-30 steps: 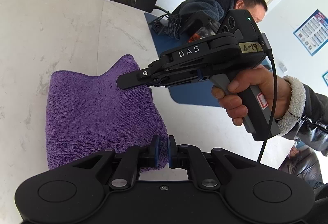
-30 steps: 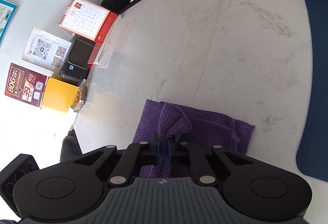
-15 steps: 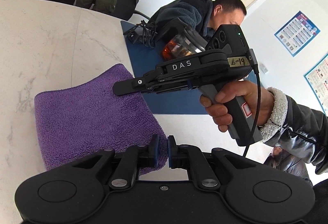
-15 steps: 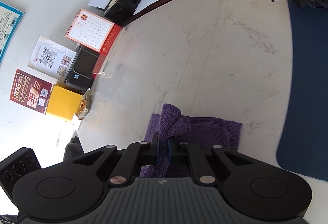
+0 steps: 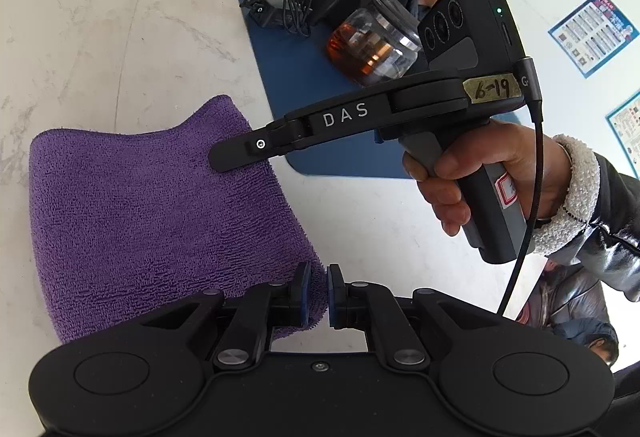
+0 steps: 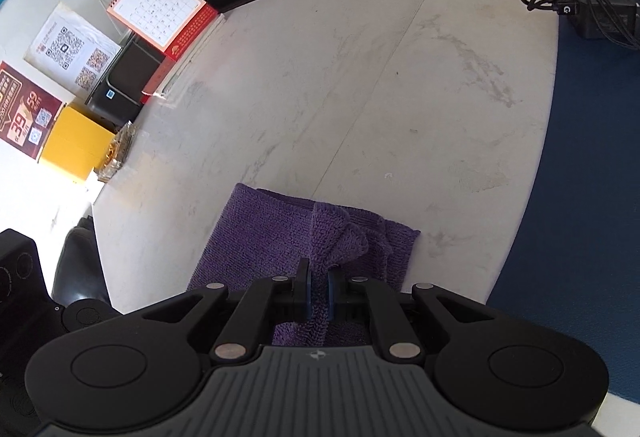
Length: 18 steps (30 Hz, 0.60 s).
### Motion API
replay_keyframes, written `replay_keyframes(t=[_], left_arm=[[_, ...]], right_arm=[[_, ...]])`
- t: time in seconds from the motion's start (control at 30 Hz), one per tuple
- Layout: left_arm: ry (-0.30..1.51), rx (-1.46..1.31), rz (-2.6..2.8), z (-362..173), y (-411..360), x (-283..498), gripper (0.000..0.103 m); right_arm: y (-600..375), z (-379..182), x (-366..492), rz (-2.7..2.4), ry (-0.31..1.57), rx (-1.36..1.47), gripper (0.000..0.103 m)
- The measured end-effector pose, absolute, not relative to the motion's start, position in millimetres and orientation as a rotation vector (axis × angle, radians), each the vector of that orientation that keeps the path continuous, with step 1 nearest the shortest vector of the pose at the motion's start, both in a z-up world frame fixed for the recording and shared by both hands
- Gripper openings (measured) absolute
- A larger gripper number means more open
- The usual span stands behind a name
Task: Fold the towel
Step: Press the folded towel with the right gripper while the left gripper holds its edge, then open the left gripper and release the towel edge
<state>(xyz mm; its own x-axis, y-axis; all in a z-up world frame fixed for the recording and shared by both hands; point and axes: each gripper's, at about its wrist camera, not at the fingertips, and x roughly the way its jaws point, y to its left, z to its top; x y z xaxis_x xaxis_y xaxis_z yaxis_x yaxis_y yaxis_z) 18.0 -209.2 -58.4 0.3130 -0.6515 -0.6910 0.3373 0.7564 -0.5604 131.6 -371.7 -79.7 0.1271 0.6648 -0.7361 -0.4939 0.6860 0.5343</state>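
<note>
- Setting: a pale marble-patterned table (image 5: 100, 37) carried a blue mat (image 5: 296, 85) with a glass teapot (image 5: 372, 41) and a coiled cable; a seated person leaned behind it.
- Left wrist view: the purple towel (image 5: 152, 205) lay on the table, its near right corner clenched between the left gripper (image 5: 316, 293) pads. The right gripper (image 5: 224, 157), held in a hand (image 5: 492, 173) with a fleece cuff, pinched the far right corner; its fingers appeared together.
- Right wrist view: the right gripper (image 6: 318, 289) jaws were clamped on a bunched fold of the towel (image 6: 256, 249), lifted above the layer on the table. A desk calendar (image 6: 164, 13) and a yellow box (image 6: 76, 141) stood at the table's far edge.
</note>
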Motion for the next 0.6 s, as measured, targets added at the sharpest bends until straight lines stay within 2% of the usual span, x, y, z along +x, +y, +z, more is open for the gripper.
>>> replay_keyframes(t=[0.6], left_arm=[[1.022, -0.244, -0.603, -78, -231, 4, 0.005]], right_arm=[[-361, -81, 107, 0.853, 1.059, -0.088, 0.009]])
